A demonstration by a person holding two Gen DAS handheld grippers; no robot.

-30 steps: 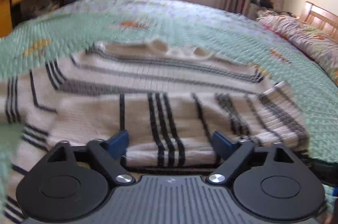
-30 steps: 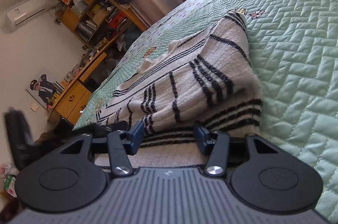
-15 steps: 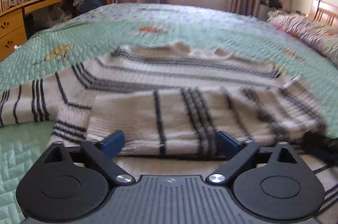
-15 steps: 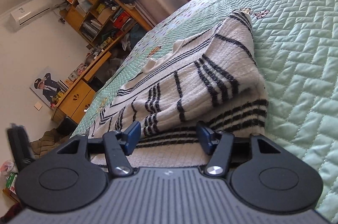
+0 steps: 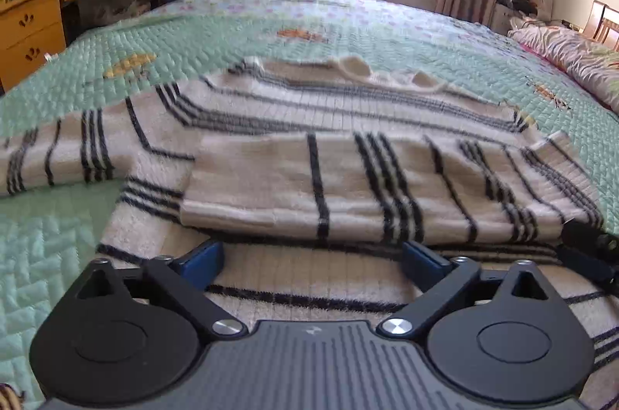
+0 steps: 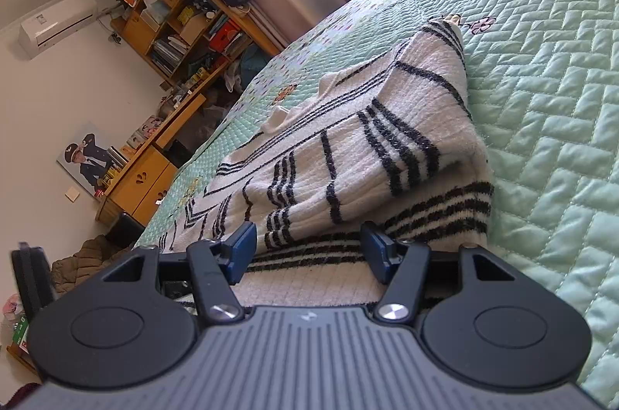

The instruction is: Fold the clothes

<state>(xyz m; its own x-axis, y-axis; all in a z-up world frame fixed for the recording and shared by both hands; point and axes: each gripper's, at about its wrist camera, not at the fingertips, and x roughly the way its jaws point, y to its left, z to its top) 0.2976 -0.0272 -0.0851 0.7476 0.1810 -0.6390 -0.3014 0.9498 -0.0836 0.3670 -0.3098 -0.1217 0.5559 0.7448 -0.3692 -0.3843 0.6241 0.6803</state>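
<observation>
Left tool [image 5: 311, 257] widened over striped sweater [image 5: 348, 185]

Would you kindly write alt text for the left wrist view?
A cream sweater with black stripes lies on a green quilted bedspread, one sleeve folded across its body, the other spread out left. The left gripper hovers open over its hem.

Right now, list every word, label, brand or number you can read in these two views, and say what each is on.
No text reads clearly in either view.
Small embossed logo on the left gripper body: a mark, no letters.
Same mark on the right gripper body.
Boxes and books on the shelves: print too small to read.
Air conditioner sticker: blurred.
Poster: no legible words.
</observation>
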